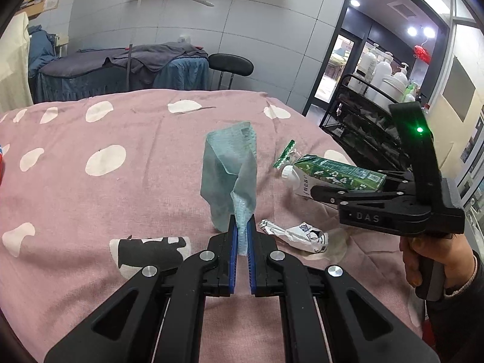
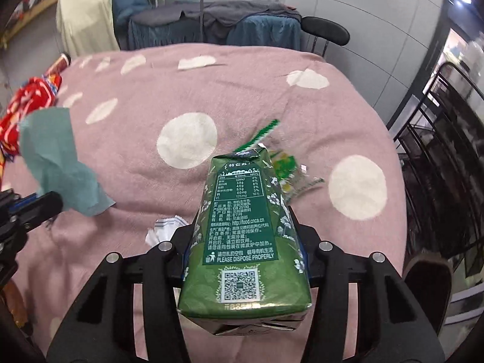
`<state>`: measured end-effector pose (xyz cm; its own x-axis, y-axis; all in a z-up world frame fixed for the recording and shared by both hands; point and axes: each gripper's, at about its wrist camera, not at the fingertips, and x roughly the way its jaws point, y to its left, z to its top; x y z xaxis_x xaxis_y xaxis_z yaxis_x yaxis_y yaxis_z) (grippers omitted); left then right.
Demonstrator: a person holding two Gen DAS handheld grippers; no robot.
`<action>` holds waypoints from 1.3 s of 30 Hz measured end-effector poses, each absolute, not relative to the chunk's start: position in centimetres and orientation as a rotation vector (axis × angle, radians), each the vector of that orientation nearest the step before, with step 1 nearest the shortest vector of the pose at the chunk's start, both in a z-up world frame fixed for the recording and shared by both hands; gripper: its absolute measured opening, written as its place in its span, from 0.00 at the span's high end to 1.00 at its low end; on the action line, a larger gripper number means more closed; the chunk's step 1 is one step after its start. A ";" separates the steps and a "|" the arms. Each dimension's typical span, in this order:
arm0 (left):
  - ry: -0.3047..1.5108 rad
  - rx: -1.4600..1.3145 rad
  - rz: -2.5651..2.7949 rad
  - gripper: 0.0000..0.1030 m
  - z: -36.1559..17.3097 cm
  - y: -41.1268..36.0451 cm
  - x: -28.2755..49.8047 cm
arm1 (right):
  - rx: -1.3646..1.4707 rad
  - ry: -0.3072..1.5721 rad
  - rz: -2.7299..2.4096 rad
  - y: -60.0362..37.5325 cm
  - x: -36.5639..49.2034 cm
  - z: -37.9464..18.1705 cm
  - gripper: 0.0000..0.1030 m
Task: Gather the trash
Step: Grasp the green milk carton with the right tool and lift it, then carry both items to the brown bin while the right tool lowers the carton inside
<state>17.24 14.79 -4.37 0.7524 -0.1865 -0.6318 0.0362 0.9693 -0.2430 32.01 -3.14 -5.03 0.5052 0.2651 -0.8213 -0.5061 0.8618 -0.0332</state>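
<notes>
My left gripper is shut on the lower edge of a teal bubble-mailer bag, which stands up above the pink spotted bed cover. The same bag shows at the left of the right wrist view. My right gripper is shut on a green milk carton, held off the bed by its sides. From the left wrist view the carton lies sideways in the right gripper, white cap pointing left. A crumpled white paper lies on the cover between the grippers.
A green-striped clear wrapper lies beyond the carton. Red packaging and a tube can sit at the bed's left edge. A black cart with white bottles stands right of the bed; a black stool is behind it.
</notes>
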 end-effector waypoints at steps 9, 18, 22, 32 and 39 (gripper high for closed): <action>0.690 -0.207 -0.205 0.93 -3.0 11.3 16.8 | -0.052 0.876 0.500 -9.5 28.1 -2.2 0.51; 0.661 -0.169 -0.341 0.94 -1.9 5.5 16.3 | 0.038 0.776 0.374 -17.0 23.6 -0.7 0.51; 0.678 -0.154 -0.409 0.94 -2.1 2.6 16.4 | 0.066 0.749 0.301 -20.7 22.0 -0.8 0.51; 0.682 -0.099 -0.543 0.93 -1.9 -3.6 16.7 | 0.136 0.771 0.117 -28.9 20.0 -3.4 0.51; 0.692 -0.074 -0.624 0.93 -1.8 -7.4 17.1 | 0.148 0.871 0.015 -32.4 20.7 -7.2 0.51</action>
